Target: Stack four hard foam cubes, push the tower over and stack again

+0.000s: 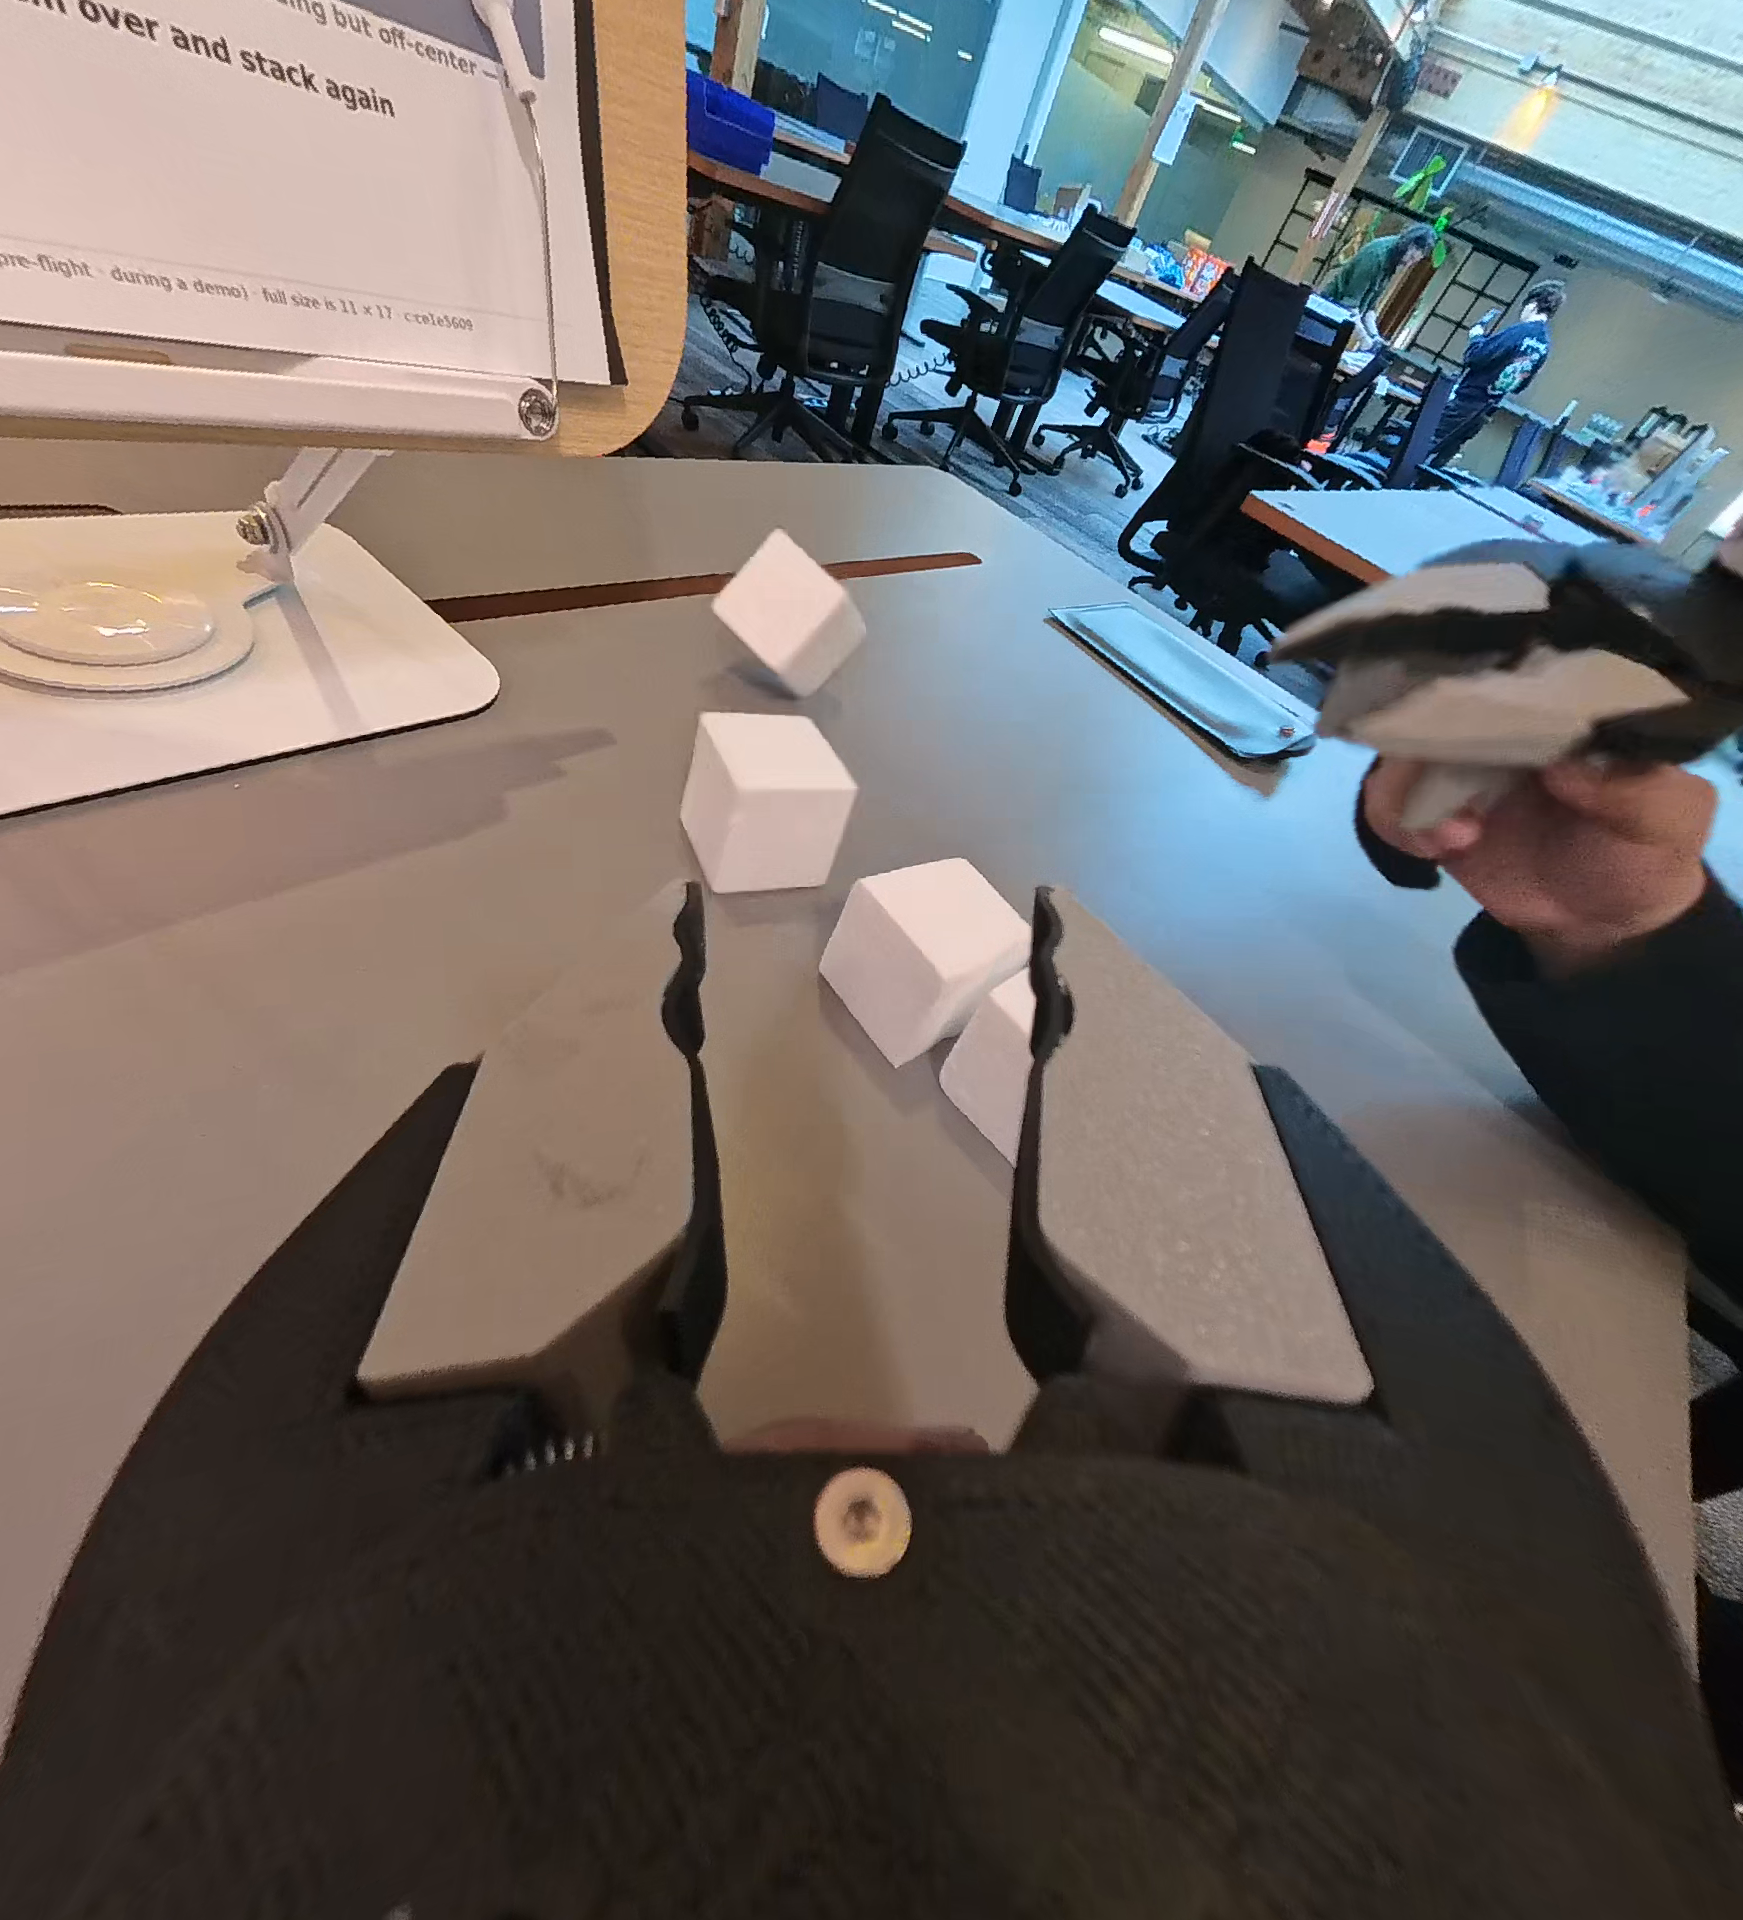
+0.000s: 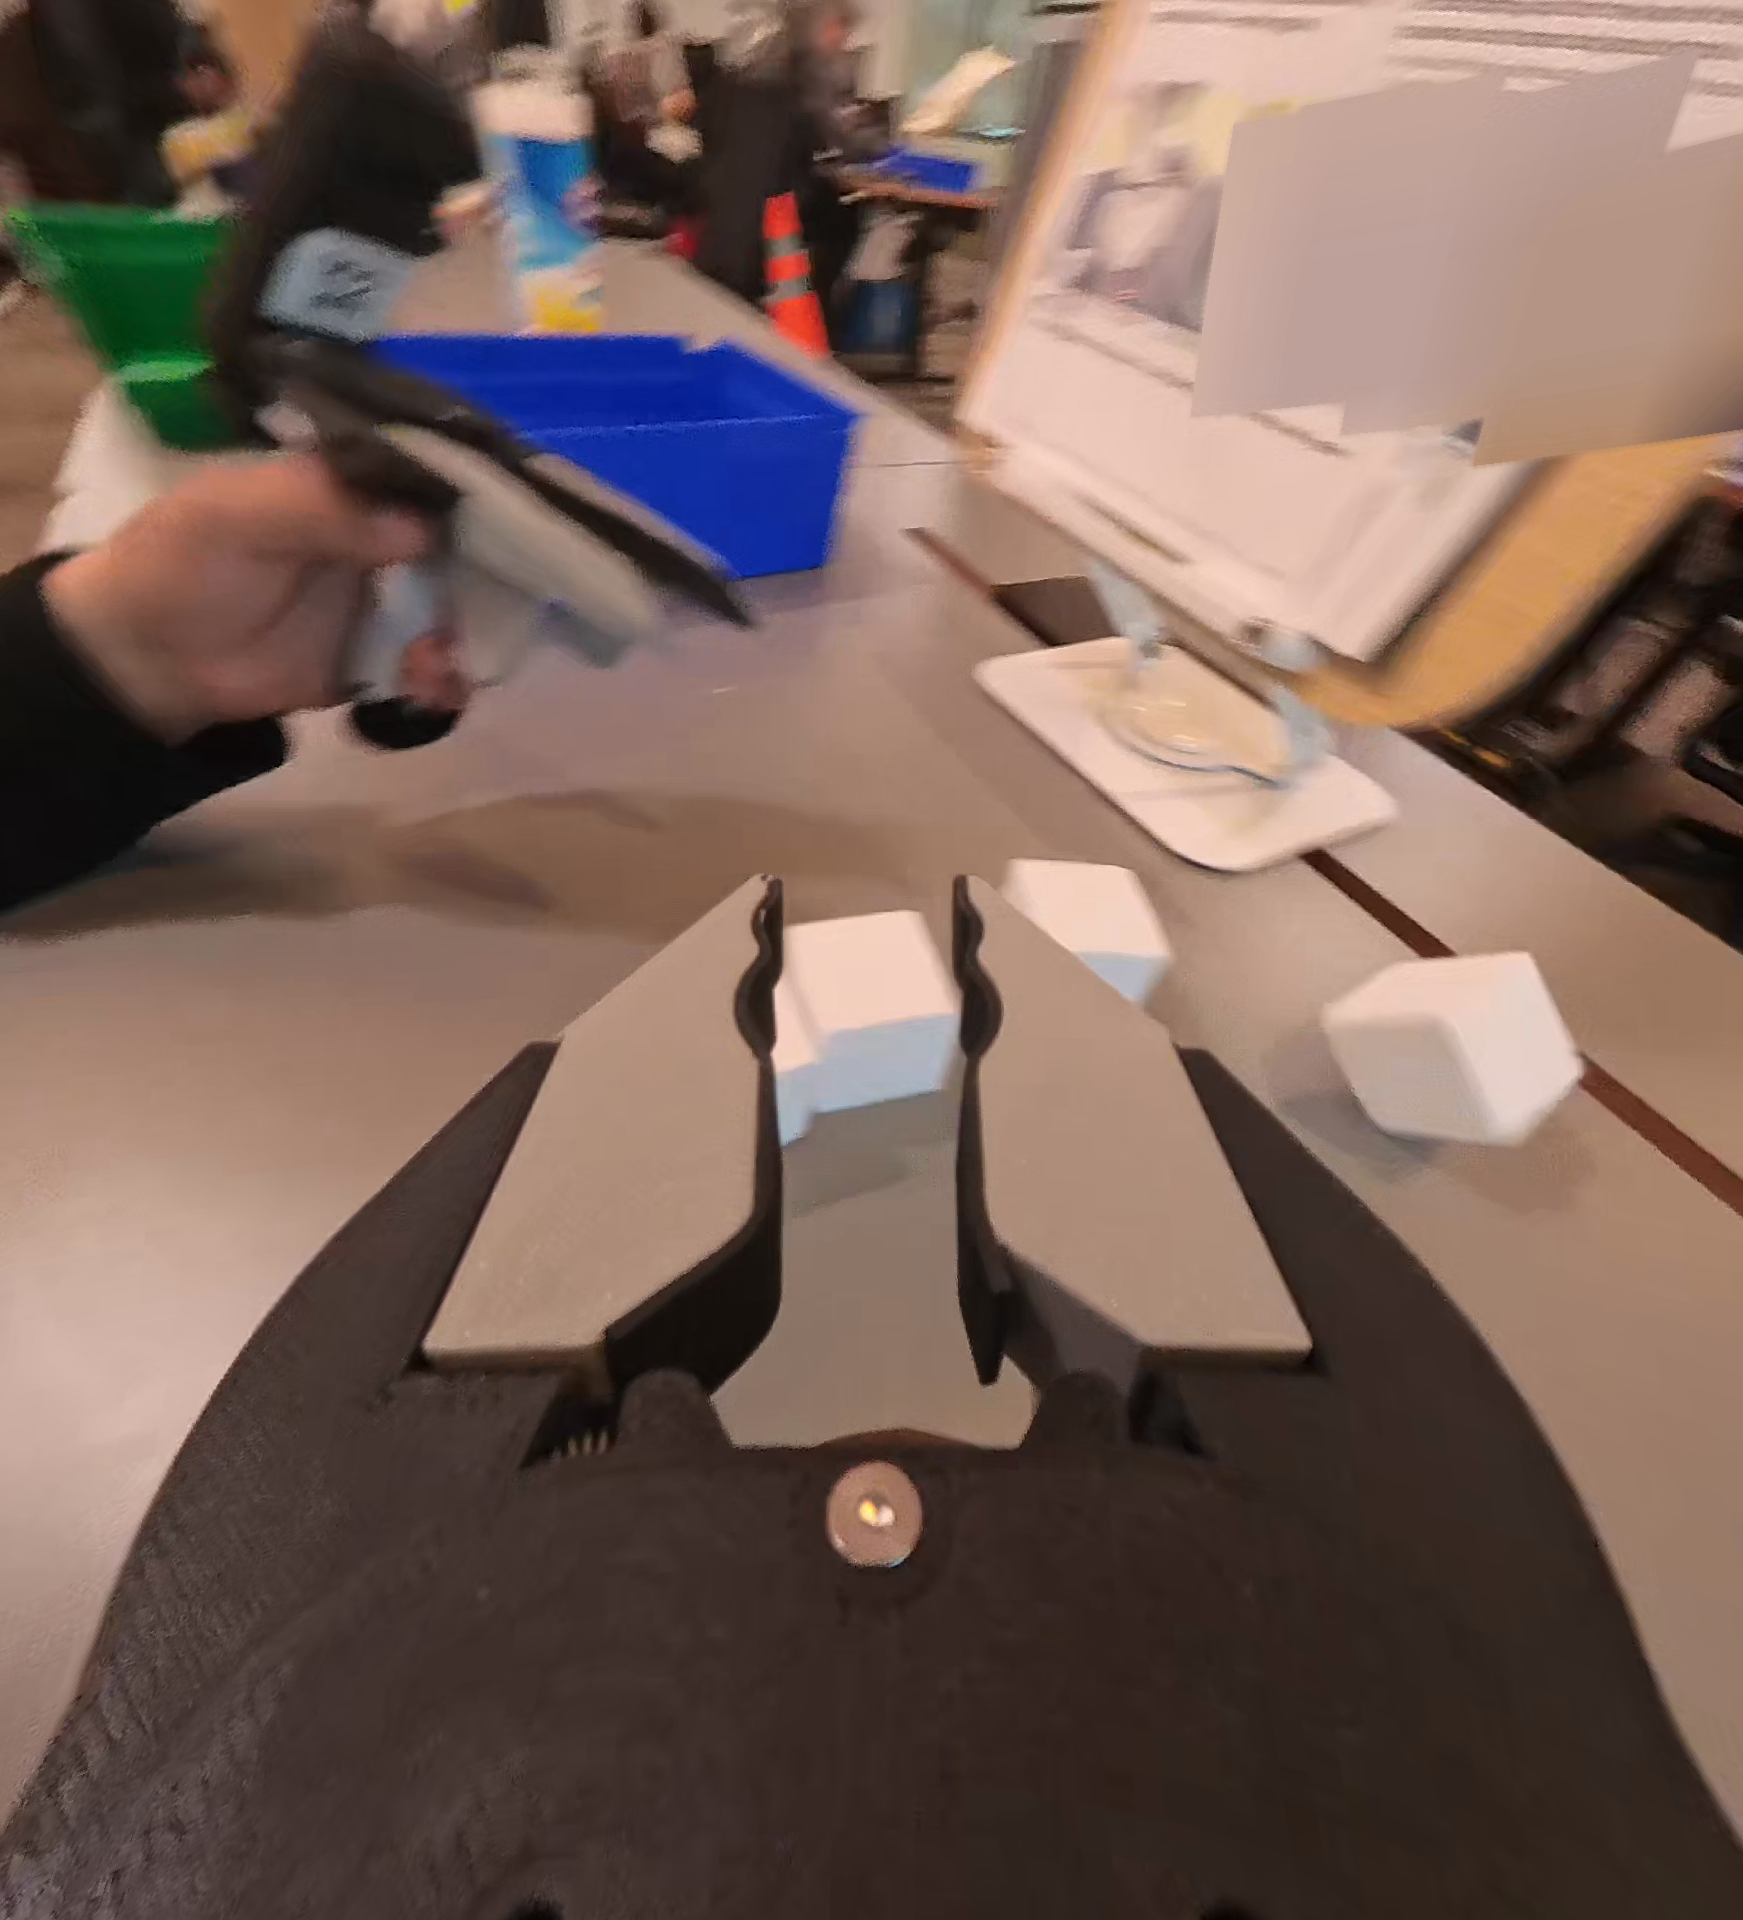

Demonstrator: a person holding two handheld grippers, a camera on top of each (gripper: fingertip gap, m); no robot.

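Note:
Four white foam cubes lie scattered on the grey table (image 1: 223, 1039). In the left wrist view the farthest cube (image 1: 789, 613) is tilted on an edge. A second cube (image 1: 768, 800) sits flat. A third (image 1: 924, 956) leans on a fourth (image 1: 992, 1070), which is partly hidden by my finger. My left gripper (image 1: 867, 899) is open and empty, just short of them. My right gripper (image 2: 862, 894) is open and empty above the table, with a cube pair (image 2: 872, 997) beyond its tips, another cube (image 2: 1090, 935) and the tilted cube (image 2: 1454, 1049) to the right.
A white document stand (image 1: 171, 665) holding a printed sheet stands at the left rear. A blue bin (image 2: 701, 447) sits farther along the table. A grey slot plate (image 1: 1179, 675) lies near the far edge. Office chairs (image 1: 846, 281) and people are beyond the table.

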